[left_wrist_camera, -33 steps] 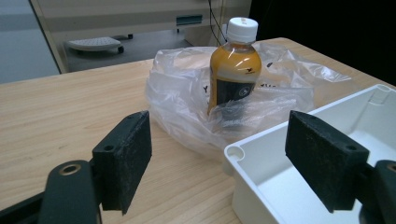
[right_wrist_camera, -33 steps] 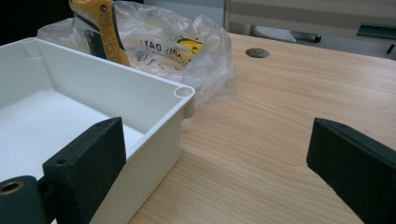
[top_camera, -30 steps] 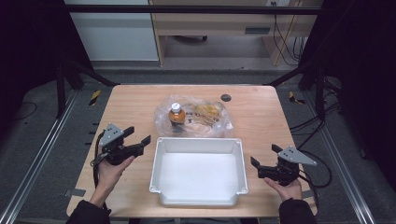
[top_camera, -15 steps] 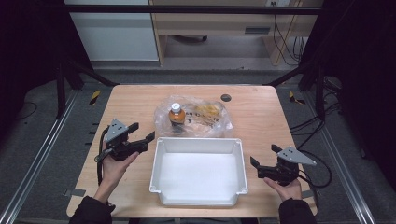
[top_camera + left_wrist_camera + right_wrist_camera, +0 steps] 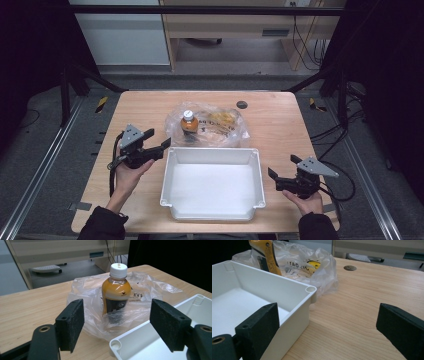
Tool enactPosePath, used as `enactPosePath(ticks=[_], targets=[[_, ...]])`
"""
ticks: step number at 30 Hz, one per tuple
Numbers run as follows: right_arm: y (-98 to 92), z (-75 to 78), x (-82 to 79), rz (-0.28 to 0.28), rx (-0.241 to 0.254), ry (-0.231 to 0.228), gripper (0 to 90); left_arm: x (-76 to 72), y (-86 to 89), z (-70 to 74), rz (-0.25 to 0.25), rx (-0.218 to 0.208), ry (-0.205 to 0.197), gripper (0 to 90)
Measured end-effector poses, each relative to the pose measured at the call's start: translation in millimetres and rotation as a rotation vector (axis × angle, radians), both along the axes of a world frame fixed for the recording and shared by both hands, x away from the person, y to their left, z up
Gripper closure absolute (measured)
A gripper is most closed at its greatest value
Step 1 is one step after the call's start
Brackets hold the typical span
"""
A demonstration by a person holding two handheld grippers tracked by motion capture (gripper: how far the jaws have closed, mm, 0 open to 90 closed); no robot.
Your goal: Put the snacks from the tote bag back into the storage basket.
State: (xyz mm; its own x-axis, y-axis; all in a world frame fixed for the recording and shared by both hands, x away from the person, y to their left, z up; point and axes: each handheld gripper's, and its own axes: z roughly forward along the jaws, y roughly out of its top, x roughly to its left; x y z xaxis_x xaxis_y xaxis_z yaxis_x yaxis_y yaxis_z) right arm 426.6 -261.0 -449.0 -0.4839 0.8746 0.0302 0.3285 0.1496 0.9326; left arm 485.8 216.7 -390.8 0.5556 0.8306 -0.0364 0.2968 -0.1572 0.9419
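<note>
High view: the left gripper point(image 5: 159, 142) points toward the small orange-filled bottle with a white cap point(image 5: 188, 121), which stands upright in the crumpled clear plastic bag point(image 5: 220, 127) just behind the empty white plastic tray point(image 5: 212, 212), probably its destination. The right gripper point(image 5: 279, 175) waits spread beside the tray's right wall

Left gripper view: its 2 jaws, just closing a little, stand apart and frame the bottle point(image 5: 116, 291), nothing between them

Right gripper view: jaws wide, straddling the tray's corner point(image 5: 310, 290)

High view looks down; both low, close claw views share the bottle point(image 5: 116, 290) and tray point(image 5: 287, 293).
</note>
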Motion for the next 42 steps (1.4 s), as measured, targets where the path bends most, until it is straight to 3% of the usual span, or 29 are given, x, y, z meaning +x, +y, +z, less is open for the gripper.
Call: enactPosePath(ticks=[42], targets=[[-0.5,0.1,0.6,-0.006,-0.002,0.003,5.9,26.6,-21.5,8.3,0.004,0.032,-0.047,42.9]])
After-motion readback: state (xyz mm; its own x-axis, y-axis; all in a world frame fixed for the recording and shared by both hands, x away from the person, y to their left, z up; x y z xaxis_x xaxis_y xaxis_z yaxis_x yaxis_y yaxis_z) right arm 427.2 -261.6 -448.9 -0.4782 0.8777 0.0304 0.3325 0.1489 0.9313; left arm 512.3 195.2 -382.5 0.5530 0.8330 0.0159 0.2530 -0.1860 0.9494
